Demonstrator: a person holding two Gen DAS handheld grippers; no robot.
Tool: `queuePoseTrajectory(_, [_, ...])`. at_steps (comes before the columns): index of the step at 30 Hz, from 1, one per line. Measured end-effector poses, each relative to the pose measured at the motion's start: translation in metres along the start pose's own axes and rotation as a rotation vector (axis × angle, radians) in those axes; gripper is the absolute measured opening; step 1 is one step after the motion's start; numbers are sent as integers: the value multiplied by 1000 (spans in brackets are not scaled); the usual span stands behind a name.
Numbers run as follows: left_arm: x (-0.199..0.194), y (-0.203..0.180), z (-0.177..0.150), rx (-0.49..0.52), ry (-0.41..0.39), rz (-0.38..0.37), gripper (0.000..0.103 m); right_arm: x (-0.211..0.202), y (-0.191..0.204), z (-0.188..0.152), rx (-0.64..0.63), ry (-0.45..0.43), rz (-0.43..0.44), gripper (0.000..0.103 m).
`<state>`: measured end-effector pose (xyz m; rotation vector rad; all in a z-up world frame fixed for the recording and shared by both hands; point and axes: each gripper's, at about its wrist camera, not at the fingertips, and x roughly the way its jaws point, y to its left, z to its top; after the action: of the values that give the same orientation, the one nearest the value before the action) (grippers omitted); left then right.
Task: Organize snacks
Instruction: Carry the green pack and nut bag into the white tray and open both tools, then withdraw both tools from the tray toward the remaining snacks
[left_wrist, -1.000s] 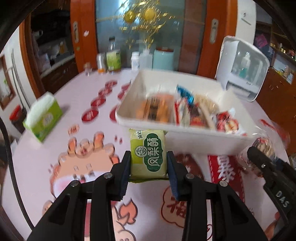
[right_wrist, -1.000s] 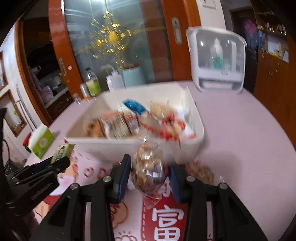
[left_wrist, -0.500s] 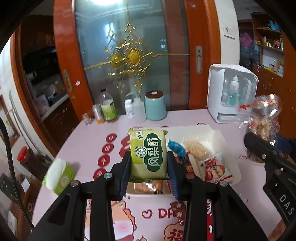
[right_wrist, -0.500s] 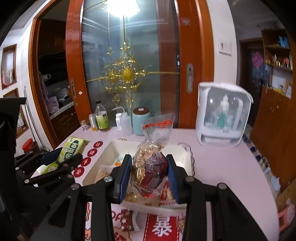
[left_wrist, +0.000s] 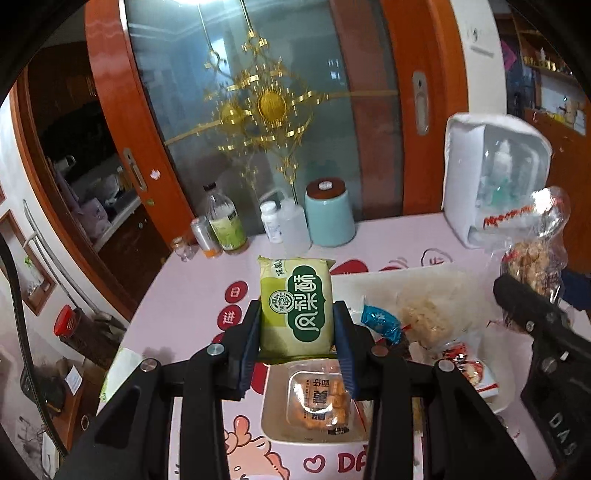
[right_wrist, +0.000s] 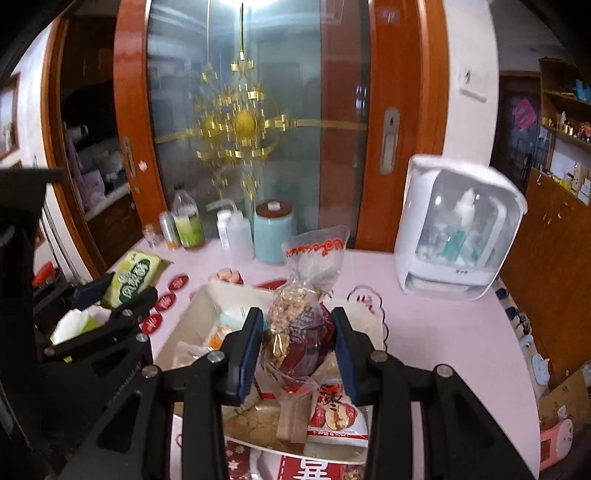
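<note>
Lifted clear of the table since a second ago, now above the white bin (right_wrist: 192, 314). Left gripper (left_wrist: 297, 343) clamped on green packet (left_wrist: 295, 306); right gripper (right_wrist: 295, 347) pinching clear bag (right_wrist: 299, 325). Light, crinkly, probably crushable; best held mid-body, gently.

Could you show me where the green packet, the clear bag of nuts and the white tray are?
green packet (left_wrist: 295, 306), left wrist view, middle of its front label.
clear bag (right_wrist: 299, 332), right wrist view, its filled belly.
white tray (right_wrist: 199, 306), right wrist view, left wall.
</note>
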<state>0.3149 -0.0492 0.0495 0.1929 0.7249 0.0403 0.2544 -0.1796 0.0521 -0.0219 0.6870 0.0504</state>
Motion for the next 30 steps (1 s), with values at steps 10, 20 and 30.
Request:
queuePoseTrajectory(10, [69, -15, -9, 7, 68, 27, 96, 72, -20, -18, 55, 161, -6, 57])
queuePoseTrajectory(20, [63, -14, -26, 26, 67, -4, 96, 50, -25, -26, 16, 133, -2, 60])
queuePoseTrajectory(30, [8, -16, -26, 72, -10, -7, 97, 16, -28, -28, 24, 112, -24, 60])
